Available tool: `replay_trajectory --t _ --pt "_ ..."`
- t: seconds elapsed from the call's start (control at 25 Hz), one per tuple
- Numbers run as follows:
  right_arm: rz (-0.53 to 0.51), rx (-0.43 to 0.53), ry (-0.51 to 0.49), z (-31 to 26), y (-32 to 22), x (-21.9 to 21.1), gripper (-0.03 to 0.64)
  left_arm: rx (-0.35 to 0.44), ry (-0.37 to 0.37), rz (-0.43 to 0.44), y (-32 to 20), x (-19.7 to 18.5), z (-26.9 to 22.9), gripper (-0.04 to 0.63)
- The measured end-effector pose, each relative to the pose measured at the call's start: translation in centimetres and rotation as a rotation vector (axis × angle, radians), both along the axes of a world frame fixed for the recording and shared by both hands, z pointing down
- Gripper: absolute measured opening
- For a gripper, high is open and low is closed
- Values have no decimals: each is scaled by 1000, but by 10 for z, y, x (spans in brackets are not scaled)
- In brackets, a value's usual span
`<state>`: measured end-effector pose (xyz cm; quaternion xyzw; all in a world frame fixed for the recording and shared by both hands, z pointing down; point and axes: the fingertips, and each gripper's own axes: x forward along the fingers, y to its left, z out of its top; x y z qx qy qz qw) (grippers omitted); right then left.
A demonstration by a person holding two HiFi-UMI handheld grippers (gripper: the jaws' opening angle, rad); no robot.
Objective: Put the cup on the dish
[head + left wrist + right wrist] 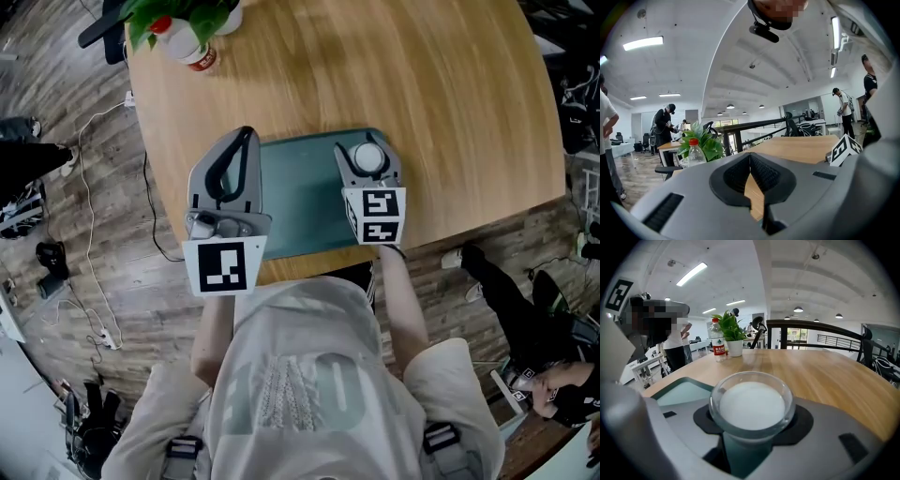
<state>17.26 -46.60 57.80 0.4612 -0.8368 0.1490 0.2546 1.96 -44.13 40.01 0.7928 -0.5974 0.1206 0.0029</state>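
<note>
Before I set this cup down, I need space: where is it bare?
The teal dish is bare between the left gripper and the right gripper holding the cup. The table beyond is free; bottle and plant crowd its far-left corner.

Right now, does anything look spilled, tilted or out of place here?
Nothing stands out. The cup sits upright in the right gripper, with nothing spilled on the teal dish or the table. The bottle at the far corner stands upright.
</note>
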Motion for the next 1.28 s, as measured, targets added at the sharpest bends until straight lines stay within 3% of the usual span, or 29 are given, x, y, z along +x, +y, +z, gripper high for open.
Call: replay_trajectory --t 0.16,0.4,0.8,1.04,1.28 --pt "-8 -20 43 10 2 -7 253 -3 1 7 -2 -1 2 11" --pt "29 -33 27 10 5 -4 253 -15 0 2 2 -2 3 11" --pt "59 -51 33 13 -3 -4 264 33 -8 -18 6 -16 -7 11" --pt "43 59 34 -41 -3 -5 270 71 -1 -27 17 -21 -23 11" --pt "60 329 -67 -160 0 -8 267 149 47 -12 25 -17 -48 11"
